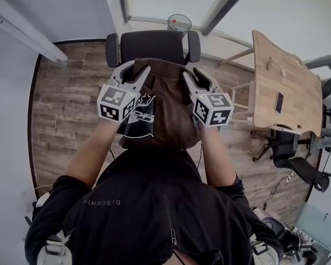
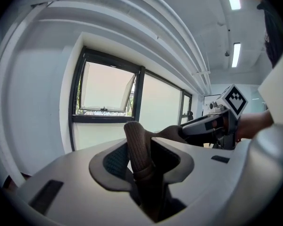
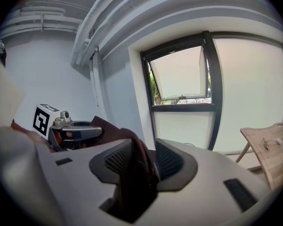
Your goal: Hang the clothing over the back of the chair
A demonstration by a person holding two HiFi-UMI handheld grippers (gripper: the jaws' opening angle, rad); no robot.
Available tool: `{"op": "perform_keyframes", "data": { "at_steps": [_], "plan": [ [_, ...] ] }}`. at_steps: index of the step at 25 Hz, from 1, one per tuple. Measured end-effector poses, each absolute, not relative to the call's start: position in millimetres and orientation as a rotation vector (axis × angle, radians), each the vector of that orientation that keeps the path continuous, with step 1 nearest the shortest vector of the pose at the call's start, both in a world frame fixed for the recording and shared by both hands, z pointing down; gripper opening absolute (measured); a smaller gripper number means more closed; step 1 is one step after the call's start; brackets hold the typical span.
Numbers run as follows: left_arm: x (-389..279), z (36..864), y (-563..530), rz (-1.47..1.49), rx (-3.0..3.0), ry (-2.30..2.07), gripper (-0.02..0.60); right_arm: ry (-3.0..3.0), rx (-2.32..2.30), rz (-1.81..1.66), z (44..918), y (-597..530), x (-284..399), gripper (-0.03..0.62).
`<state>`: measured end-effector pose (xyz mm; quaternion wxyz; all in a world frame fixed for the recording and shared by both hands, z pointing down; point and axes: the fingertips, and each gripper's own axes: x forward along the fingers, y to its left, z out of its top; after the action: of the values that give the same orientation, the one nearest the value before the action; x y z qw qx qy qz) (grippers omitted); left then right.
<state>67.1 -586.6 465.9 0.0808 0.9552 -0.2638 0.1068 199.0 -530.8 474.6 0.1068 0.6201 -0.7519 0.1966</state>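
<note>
Clothing (image 1: 166, 112) hung between left gripper (image 1: 135, 69) and right gripper (image 1: 194, 74); jaws of both stood apart, cloth loose between them; chair (image 1: 153, 46) just ahead.

Head view steeply down; both gripper views toward one window (image 2: 106, 91).

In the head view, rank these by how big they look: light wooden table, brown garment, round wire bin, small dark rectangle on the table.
Brown garment and light wooden table: about alike, garment nearer the camera, so unranked.
Then round wire bin.
Smallest: small dark rectangle.
</note>
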Motion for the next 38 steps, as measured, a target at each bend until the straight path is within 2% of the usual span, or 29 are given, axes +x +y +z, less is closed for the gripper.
{"op": "perform_keyframes", "data": {
  "at_steps": [2, 6, 16, 25, 32, 38],
  "plan": [
    [64, 470, -591, 0.324, 2.828, -0.800, 0.167, -2.203, 1.843, 0.604, 475, -531, 204, 0.192],
    [59, 476, -597, 0.321, 2.791, -0.800, 0.196, -2.196, 1.838, 0.626, 478, -531, 205, 0.206],
    [64, 467, -585, 0.287, 2.814, -0.776, 0.198, -2.226, 1.850, 0.592, 471, -523, 195, 0.204],
    [57, 408, -551, 0.144, 2.893, -0.786, 0.198, -2.347, 1.846, 0.438, 428, -501, 178, 0.198],
    [50, 347, -488, 0.005, 2.990, -0.830, 0.196, -2.486, 1.774, 0.257, 369, -448, 159, 0.192],
    [49, 330, -407, -0.040, 2.997, -0.872, 0.184, -2.602, 1.698, 0.131, 329, -375, 149, 0.178]
  ]
}}
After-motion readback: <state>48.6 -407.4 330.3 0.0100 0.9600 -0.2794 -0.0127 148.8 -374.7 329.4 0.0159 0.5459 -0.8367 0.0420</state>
